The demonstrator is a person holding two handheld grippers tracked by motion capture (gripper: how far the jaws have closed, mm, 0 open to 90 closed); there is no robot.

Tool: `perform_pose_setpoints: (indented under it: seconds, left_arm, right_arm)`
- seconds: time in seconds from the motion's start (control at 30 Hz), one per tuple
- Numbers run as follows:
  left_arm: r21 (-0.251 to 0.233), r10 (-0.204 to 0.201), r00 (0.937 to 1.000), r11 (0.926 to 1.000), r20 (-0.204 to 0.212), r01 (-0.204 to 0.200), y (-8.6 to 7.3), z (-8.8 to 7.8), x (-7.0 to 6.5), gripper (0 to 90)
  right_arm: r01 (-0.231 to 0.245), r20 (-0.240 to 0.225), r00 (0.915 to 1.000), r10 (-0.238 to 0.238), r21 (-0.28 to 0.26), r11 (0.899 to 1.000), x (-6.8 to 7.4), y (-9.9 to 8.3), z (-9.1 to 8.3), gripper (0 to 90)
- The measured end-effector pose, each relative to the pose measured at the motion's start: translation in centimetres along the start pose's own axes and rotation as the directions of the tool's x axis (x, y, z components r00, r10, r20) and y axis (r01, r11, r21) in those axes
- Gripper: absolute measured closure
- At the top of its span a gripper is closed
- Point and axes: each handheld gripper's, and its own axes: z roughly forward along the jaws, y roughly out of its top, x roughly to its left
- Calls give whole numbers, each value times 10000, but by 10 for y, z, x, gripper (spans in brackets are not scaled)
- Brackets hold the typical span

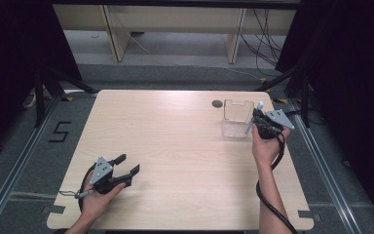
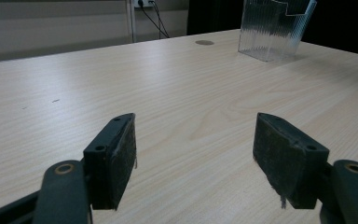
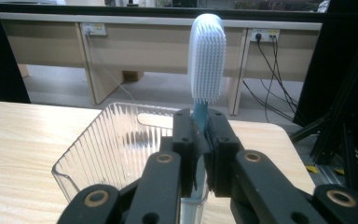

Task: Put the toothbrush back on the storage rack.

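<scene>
A black "5" is marked on the floor [image 1: 60, 131] left of the table.

We see a grey floor [image 1: 175, 73], a pale bench [image 1: 175, 19] behind, black curtains [image 1: 350, 73] flanking, and cables [image 1: 265, 44].

Toothbrush [image 3: 207, 60] white-bristled, teal neck; ribbed clear bin [image 3: 116, 144]; pale wood-grain table [image 1: 175, 146].

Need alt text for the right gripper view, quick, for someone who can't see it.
The right tool is shut on a toothbrush, held upright with its white bristle head at the top. Just behind and left sits a clear ribbed bin on the wooden table.
</scene>
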Motion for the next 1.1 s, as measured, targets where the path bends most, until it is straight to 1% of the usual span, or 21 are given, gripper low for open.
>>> perform_pose_setpoints:
  seconds: [0.03, 0.07, 0.1, 0.23, 0.27, 0.37, 0.47, 0.5, 0.53, 0.6, 0.63, 0.67, 0.7, 0.73, 0.77, 0.83, 0.9, 1.0, 1.03, 1.1]
  left_arm:
    - [4, -4, 10000, 10000, -2, 4, 0, 0, 0, 295]
    - [3, -14, 10000, 10000, 0, 14, 0, 0, 0, 295]
    - [3, -10, 10000, 10000, 2, 10, 0, 0, 0, 295]
    - [-6, -7, 10000, 10000, 4, 7, 0, 0, 0, 295]
    - [-6, -3, 10000, 10000, 7, 3, 0, 0, 0, 295]
    - [-8, -12, 10000, 10000, 2, 12, 0, 0, 0, 294]
    - [-13, 9, 10000, 10000, 10, -9, 0, 0, 0, 295]
    - [-19, -1, 10000, 10000, 9, 1, 0, 0, 0, 294]
    - [-21, -2, 10000, 10000, 6, 2, 0, 0, 0, 295]
    - [20, 14, 10000, 10000, -12, -14, 0, 0, 0, 294]
    - [104, 6, 10000, 9999, -59, -6, 0, -1, 0, 294]
    - [-8, -23, 10000, 10000, 8, 23, 0, 0, 0, 294]
    - [5, -22, 10000, 10000, 4, 22, 0, 0, 0, 294]
    - [-5, -12, 10000, 10000, 12, 12, 0, 0, 0, 294]
    - [-6, -8, 10000, 10000, 14, 8, 0, 0, 0, 295]
    - [-2, -7, 10000, 10000, 14, 7, 0, 0, 0, 294]
    - [-13, -9, 10000, 10000, 13, 9, 0, 0, 0, 294]
    - [3, -14, 10000, 10000, 11, 14, 0, 0, 0, 294]
    - [10, -18, 10000, 10000, 12, 18, 0, 0, 0, 294]
    - [10, -11, 10000, 10000, 16, 11, 0, 0, 0, 294]
  right_arm:
    - [89, -57, 9999, -89, -62, 9999, -1, 0, 1, 842]
    - [113, -129, 9999, -112, 32, 9999, -1, -1, 0, 842]
    - [3, -70, 10000, -3, 62, 10000, 0, -2, 0, 842]
    - [141, -23, 9999, -141, 49, 9999, 0, -5, 1, 842]
    - [18, -129, 9999, -17, 106, 9999, 0, -6, 1, 841]
    - [13, -25, 10000, -13, 129, 9999, 1, -8, 1, 841]
    - [-145, 3, 9999, 145, 140, 9998, 2, -10, 1, 841]
    - [99, -31, 9999, -99, 95, 9999, 0, -10, 2, 841]
    - [35, -67, 10000, -34, 227, 9997, 1, -11, 1, 840]
    - [-5, -143, 9999, 9, 283, 9996, 0, -12, 1, 841]
    - [7, -19, 10000, -7, 220, 9998, 0, -12, 2, 840]
    - [-128, 27, 9999, 127, 295, 9995, 1, -13, 1, 840]
    - [-168, 23, 9999, 168, 338, 9993, 1, -13, 1, 840]
    - [0, -13, 10000, 0, 244, 9997, 0, -13, 2, 840]
    - [-118, 4, 9999, 118, 300, 9995, 1, -13, 1, 839]
    - [-163, 17, 9999, 163, 329, 9993, 2, -13, 1, 839]
    - [-94, -1, 10000, 94, 303, 9995, 1, -13, 1, 836]
    - [-167, 9, 9999, 167, 359, 9992, 2, -13, 1, 813]
    - [90, -71, 9999, -89, 250, 9996, 0, -14, 3, 776]
    - [102, -100, 9999, -99, 337, 9994, -1, -14, 2, 765]
